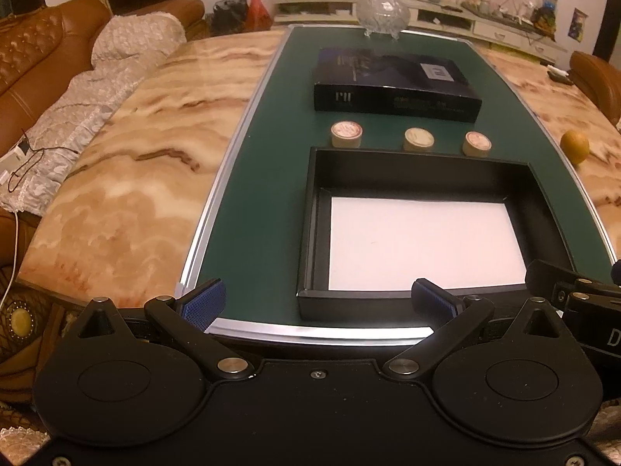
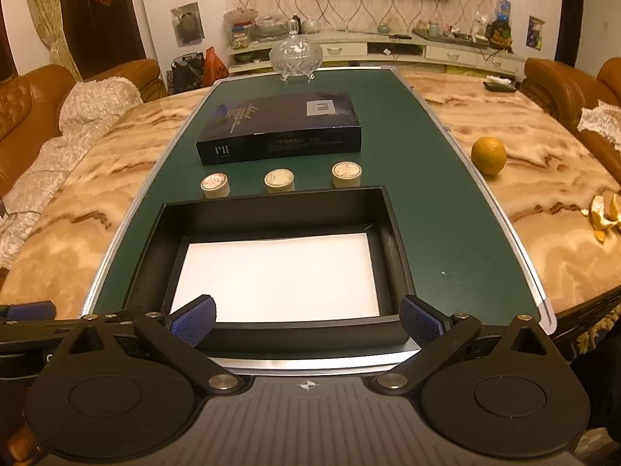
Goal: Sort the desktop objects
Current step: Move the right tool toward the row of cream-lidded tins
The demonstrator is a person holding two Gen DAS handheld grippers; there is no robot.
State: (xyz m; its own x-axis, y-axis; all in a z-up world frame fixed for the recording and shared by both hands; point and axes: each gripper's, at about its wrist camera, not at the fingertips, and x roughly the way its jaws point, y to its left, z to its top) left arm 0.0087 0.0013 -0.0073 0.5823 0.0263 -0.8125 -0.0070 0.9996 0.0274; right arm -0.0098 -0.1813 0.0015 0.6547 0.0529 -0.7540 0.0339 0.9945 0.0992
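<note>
An open black box (image 1: 310,209) with a white paper lining lies on the green mat (image 1: 264,178); it also shows in the right wrist view (image 2: 151,256). Three small round beige tins stand in a row just beyond it: left (image 1: 346,134), middle (image 1: 418,139), right (image 1: 476,143); in the right wrist view they show as left (image 2: 214,185), middle (image 2: 279,179), right (image 2: 346,174). A dark lid box (image 1: 396,81) (image 2: 279,128) lies behind them. My left gripper (image 1: 318,303) is open and empty at the mat's near edge. My right gripper (image 2: 306,320) is open and empty over the box's near wall.
A crystal lidded bowl (image 1: 383,13) (image 2: 295,54) stands at the mat's far end. An orange (image 1: 574,146) (image 2: 488,155) and orange peel (image 2: 605,213) lie on the marble table to the right. Leather sofas stand on both sides.
</note>
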